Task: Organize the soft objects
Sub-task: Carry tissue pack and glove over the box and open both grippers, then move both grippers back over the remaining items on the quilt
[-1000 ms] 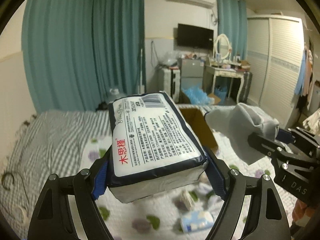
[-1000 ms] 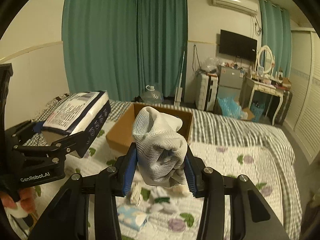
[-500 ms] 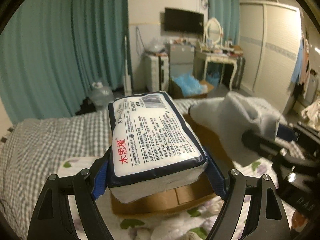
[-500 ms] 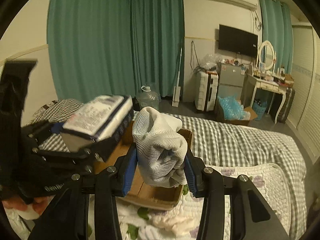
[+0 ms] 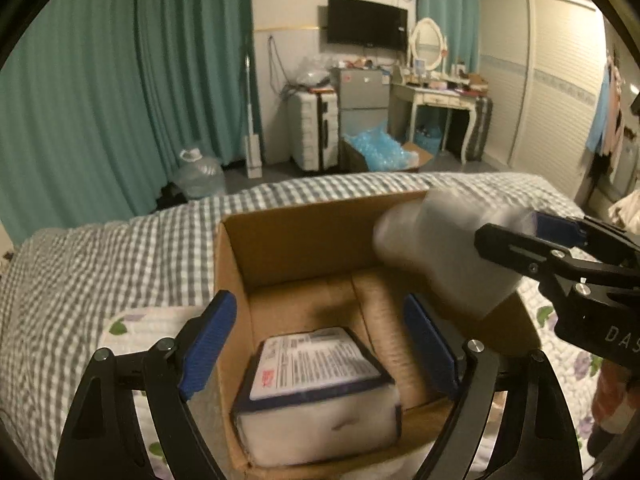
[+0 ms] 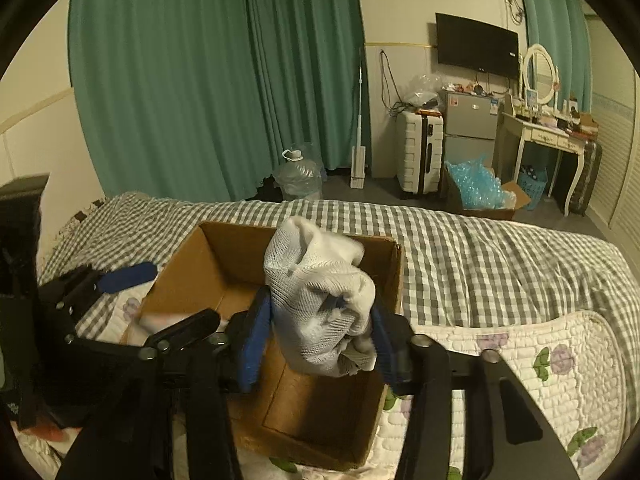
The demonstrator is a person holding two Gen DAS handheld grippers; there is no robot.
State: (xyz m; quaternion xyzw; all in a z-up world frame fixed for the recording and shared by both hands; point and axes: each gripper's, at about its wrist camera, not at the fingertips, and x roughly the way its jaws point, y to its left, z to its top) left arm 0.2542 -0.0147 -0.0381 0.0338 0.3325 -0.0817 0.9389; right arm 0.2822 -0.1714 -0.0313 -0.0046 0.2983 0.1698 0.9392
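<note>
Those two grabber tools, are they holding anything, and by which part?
The right gripper pinches a bundled white mesh cloth near its lower end. The left gripper is open, holding nothing; the tissue pack lies in the cardboard box.

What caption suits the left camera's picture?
Open left gripper above tissue pack in cardboard box; right gripper holds white sock.

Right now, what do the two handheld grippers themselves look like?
Both are matte black angular frames with silver screws and blue pads. The left gripper shows blue pads; the right gripper carries white lettering "DAS" on its side in the left wrist view.
</note>
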